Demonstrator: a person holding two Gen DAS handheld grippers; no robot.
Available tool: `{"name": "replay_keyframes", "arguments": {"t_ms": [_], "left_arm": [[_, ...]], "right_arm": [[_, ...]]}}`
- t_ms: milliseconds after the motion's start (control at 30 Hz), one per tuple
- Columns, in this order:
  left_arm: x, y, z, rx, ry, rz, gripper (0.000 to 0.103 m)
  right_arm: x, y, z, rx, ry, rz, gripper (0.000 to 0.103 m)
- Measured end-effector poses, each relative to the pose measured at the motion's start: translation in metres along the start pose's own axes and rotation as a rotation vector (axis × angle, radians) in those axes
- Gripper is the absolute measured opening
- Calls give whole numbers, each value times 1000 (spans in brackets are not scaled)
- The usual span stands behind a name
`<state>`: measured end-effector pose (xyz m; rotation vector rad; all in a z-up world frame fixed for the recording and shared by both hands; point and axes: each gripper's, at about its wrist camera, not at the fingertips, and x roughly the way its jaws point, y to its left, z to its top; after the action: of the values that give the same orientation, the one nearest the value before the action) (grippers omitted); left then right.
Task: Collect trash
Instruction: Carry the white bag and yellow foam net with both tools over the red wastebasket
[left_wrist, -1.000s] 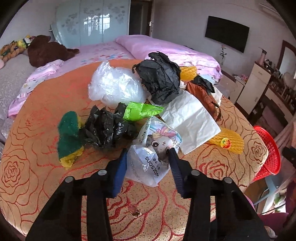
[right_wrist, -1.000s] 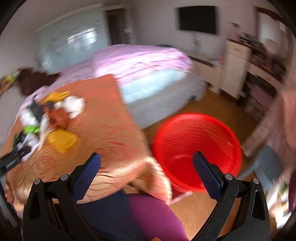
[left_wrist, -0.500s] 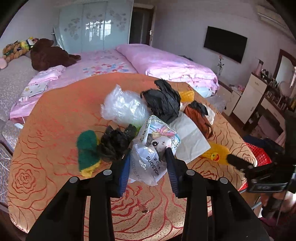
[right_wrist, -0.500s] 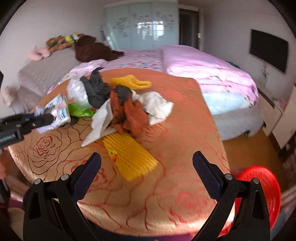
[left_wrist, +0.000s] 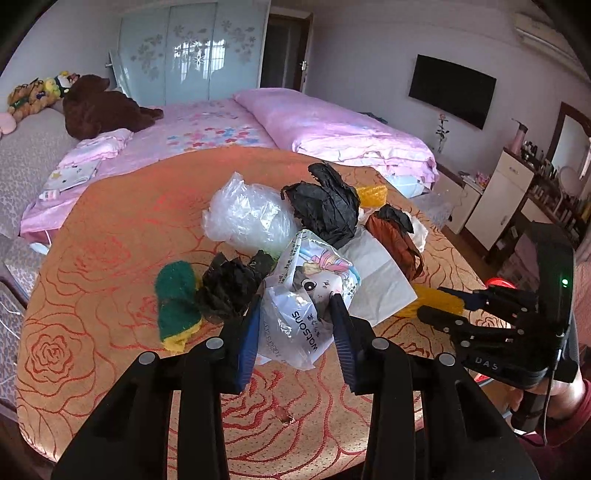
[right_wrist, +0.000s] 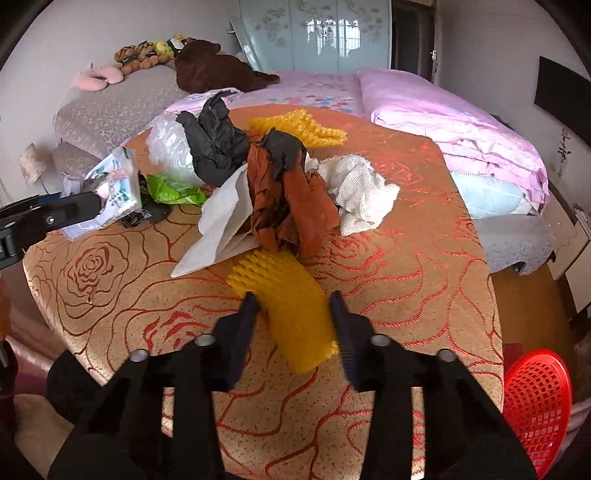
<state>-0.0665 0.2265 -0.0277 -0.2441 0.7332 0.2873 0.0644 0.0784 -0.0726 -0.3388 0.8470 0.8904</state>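
In the left wrist view my left gripper (left_wrist: 295, 314) is shut on a white plastic bag (left_wrist: 310, 291) printed with a cartoon face, held just above the round table (left_wrist: 92, 258). The right wrist view also shows that bag (right_wrist: 118, 184) in the left gripper (right_wrist: 92, 206). My right gripper (right_wrist: 293, 301) straddles a yellow foam net sleeve (right_wrist: 291, 310) lying near the table's front edge. Its jaws are closing, and the pads touch the sleeve's sides. The right gripper (left_wrist: 439, 306) and the yellow sleeve (left_wrist: 424, 299) also appear in the left wrist view.
More litter lies mid-table: black bags (left_wrist: 325, 206), a clear bag (left_wrist: 247, 218), a green sponge (left_wrist: 175, 302), brown cloth (right_wrist: 291, 206), a white paper bag (right_wrist: 221, 221), white netting (right_wrist: 358, 192) and another yellow sleeve (right_wrist: 299, 125). A red basket (right_wrist: 539, 402) stands on the floor beside the table. A bed lies behind.
The right gripper swung from over the red basket to the table and closed from wide open around the yellow sleeve. The left gripper lifted the cartoon bag slightly.
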Motion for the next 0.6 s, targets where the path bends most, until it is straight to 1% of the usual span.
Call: {"name": "replay_keyframes", "arguments": {"t_ms": [100,200,333,600], "left_arm": [[0,-2,0,1,0,-1,35],[1,-3,-1,2,1,-5,35],[-1,-13,-1,11,0,-14,35],[2,-36,-3,51,7,-38,35]], "right_arm": [[-7,2,-6,-8,2,1,30],[-16,3,-15,-1,0,-10,28],[-33,-9,-26,61,-24,-25,27],[-65,-31,-33,144,-92,-114,27]]}}
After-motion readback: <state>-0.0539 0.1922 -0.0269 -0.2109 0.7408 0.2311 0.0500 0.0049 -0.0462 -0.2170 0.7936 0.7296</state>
